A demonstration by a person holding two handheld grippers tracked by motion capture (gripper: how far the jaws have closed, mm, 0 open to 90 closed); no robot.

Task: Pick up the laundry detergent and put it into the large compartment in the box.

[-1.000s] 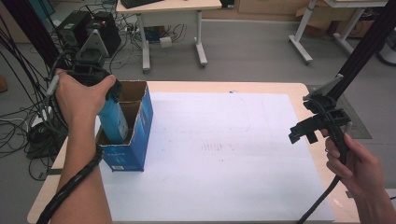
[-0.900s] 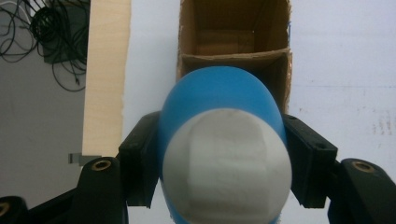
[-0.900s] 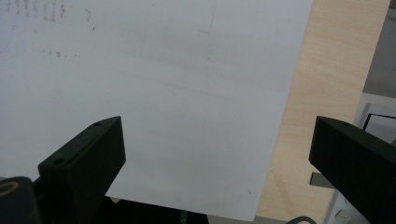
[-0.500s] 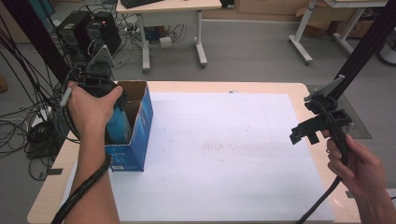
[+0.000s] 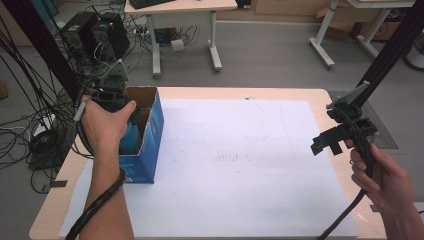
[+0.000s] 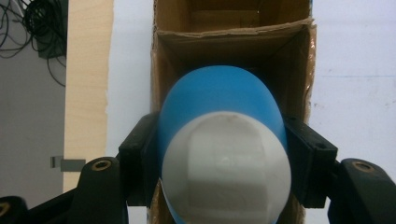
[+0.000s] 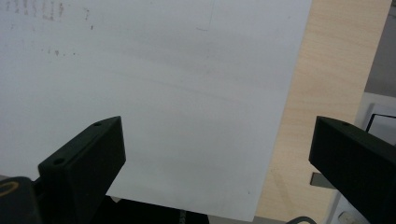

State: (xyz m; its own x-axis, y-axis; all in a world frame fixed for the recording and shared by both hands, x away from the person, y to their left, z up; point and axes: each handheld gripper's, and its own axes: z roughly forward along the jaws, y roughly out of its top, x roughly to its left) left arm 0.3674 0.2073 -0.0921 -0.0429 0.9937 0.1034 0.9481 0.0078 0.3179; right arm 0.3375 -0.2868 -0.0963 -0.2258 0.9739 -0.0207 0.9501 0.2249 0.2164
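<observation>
At the left of the high view, the left gripper [image 5: 117,107] points down into the open blue box [image 5: 150,145], its fingers pinching a blue-and-white bottle [image 6: 224,154] partly inside, presumably for packing. The right gripper [image 5: 340,140] waits at the right over the bench [image 5: 320,97], fingers spread and empty.

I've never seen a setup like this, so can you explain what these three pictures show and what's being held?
A person holds a hand-operated clamp tool in each hand. The high view looks down on the wooden table with its white paper sheet. Each of the other two views comes from a camera riding on one tool. The left gripper is clamped on a blue bottle with a white cap, over the open blue cardboard box. The right gripper hangs open above the paper, holding nothing.
</observation>
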